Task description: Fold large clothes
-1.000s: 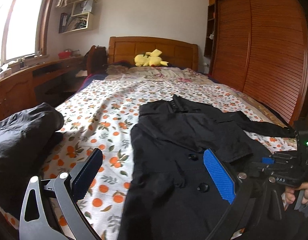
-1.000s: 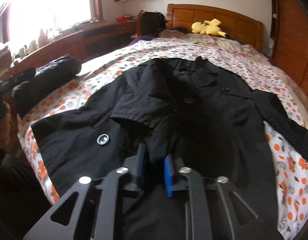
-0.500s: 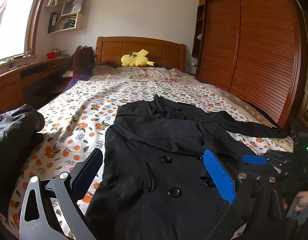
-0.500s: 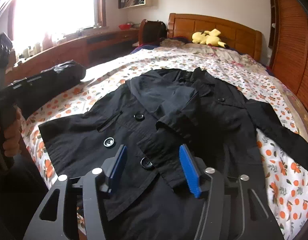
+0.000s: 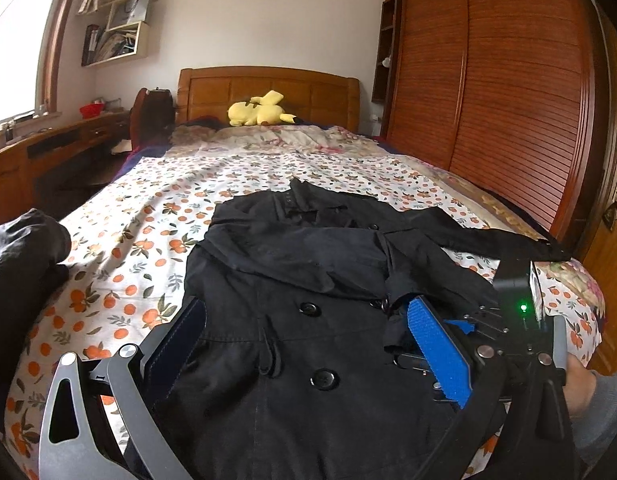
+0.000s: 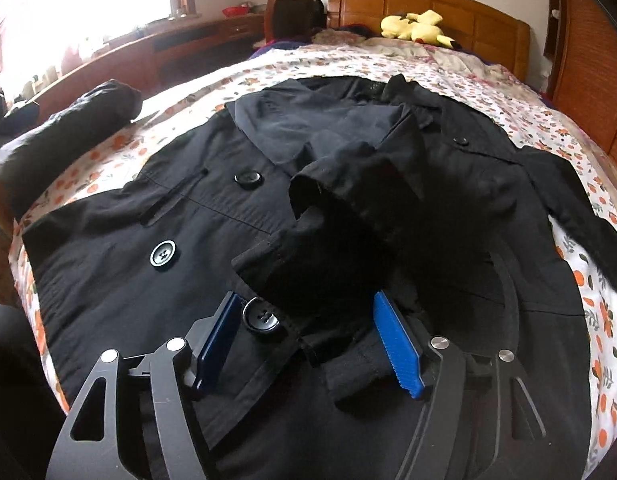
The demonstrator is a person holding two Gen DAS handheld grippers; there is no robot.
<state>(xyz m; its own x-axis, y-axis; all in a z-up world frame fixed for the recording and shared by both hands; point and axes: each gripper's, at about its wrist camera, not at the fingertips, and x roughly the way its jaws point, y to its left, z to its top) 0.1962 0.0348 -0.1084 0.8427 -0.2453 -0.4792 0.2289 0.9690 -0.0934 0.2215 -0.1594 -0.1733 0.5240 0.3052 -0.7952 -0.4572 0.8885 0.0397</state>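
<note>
A black buttoned coat (image 5: 308,280) lies spread face up on the floral bed (image 5: 156,216). One sleeve is folded across its chest, cuff (image 6: 332,208) lying loose between my right fingers. The other sleeve (image 5: 500,240) stretches out to the right. My left gripper (image 5: 308,344) is open, low over the coat's lower front, holding nothing. My right gripper (image 6: 308,328) is open around the folded cuff, not pinching it. It also shows in the left wrist view (image 5: 520,320), at the coat's right edge.
A dark bundled garment (image 5: 20,264) lies at the bed's left edge. A yellow plush (image 5: 260,110) sits by the wooden headboard. A wardrobe (image 5: 500,92) runs along the right side, a desk (image 5: 48,148) under the window on the left.
My right gripper opened and let go of the folded sleeve, which now rests on the coat's chest. My left gripper shifted right, over the coat.
</note>
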